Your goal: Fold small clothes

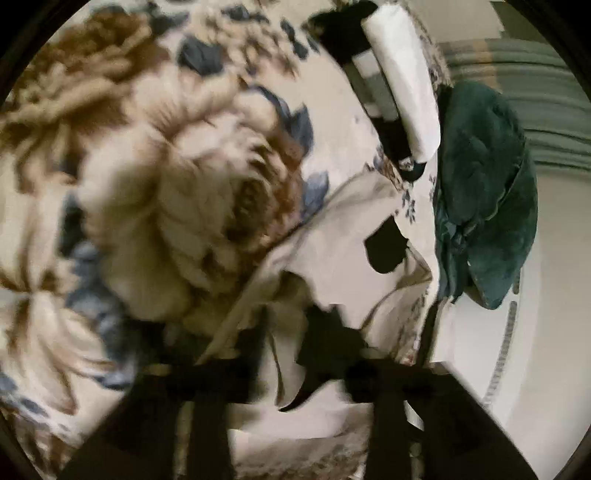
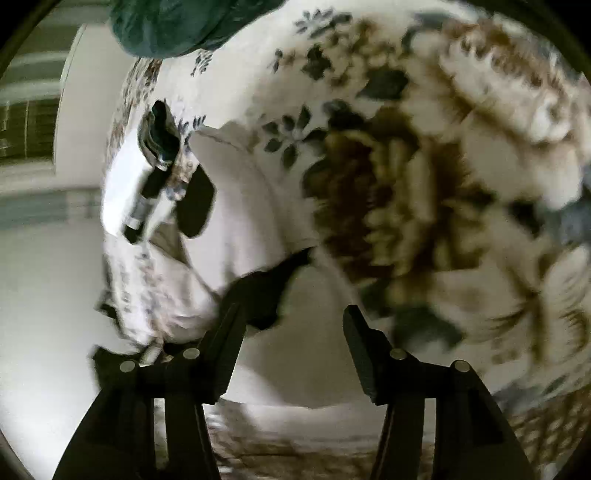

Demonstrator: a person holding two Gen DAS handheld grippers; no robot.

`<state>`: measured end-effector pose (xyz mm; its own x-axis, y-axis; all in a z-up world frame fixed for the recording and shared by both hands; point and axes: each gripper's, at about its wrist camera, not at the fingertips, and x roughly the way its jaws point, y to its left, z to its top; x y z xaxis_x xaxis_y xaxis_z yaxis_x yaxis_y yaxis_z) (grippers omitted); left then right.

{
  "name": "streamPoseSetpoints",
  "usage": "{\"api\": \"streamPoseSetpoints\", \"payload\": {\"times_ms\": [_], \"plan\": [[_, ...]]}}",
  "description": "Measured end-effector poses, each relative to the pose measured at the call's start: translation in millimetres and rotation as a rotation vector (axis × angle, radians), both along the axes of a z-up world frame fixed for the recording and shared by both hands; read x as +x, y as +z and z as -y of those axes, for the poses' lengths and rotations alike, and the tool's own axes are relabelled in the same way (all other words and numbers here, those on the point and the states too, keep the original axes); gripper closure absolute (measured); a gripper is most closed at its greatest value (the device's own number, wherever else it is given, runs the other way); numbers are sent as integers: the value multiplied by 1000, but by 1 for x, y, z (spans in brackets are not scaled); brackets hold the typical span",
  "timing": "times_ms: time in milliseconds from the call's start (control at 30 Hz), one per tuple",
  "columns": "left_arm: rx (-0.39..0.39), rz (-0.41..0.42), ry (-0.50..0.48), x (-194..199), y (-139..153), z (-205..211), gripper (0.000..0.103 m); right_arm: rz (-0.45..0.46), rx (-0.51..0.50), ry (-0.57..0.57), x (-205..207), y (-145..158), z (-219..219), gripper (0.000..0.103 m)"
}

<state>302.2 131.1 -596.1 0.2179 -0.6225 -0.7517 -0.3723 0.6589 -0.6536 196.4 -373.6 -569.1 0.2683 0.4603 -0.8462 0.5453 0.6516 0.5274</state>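
A small white garment [image 1: 351,236] with black patches lies rumpled on the floral blanket [image 1: 147,166], near the bed's edge. My left gripper [image 1: 295,369] hangs over its near part, blurred and dark. Its fingers stand apart, with loose cloth showing below the gap. In the right wrist view the same garment [image 2: 236,221] spreads left of centre. My right gripper [image 2: 291,332] is open above it, nothing pinched between the pads. One black patch [image 2: 258,295] lies just beyond the left finger [image 2: 229,332]. A white sleeve [image 1: 402,81] with the other gripper's dark body reaches in from the top.
A dark green cloth [image 1: 487,184] lies bunched at the bed's edge, also seen as green cloth [image 2: 177,26] at the top of the right wrist view. Past the edge is pale floor [image 1: 554,295]. The floral blanket [image 2: 424,184] covers the rest of the bed.
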Motion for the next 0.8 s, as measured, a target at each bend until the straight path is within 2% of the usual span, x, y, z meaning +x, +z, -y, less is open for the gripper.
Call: {"api": "streamPoseSetpoints", "payload": {"times_ms": [33,133,200,300,433,533,567,600,633,667,700,733,767,800], "plan": [[33,7,3,-7,2,-6,43,-6,-34,29,-7,0,6,46],[139,-11,-41,-35,-1,-16,43,-29,-93,102,-19,-6,1,46],[191,-10,-83,-43,-1,-7,43,-40,-102,133,-20,-14,-6,46],[306,9,-198,-49,5,15,43,-25,-177,209,-7,-10,-20,46],[337,33,-251,-38,8,40,43,37,-220,273,18,4,-34,46],[359,49,-292,-28,8,56,43,6,-265,314,35,1,-41,47],[379,48,-304,-24,6,62,44,-35,-273,349,43,-7,-47,56],[388,47,-314,-20,4,68,44,-53,-270,364,45,-11,-48,70],[391,48,-318,-12,-1,79,44,-76,-289,379,48,-17,-52,101],[412,52,-324,-9,-2,83,46,-81,-311,384,49,-19,-54,100],[408,61,-321,-6,-5,88,56,-67,-331,378,49,-18,-55,100],[389,57,-316,-4,-7,88,93,-49,-347,364,48,-14,-54,100],[397,38,-314,0,-11,91,100,-36,-363,348,47,-11,-52,100],[393,23,-301,3,-14,89,100,-27,-377,322,46,-7,-48,100]]}}
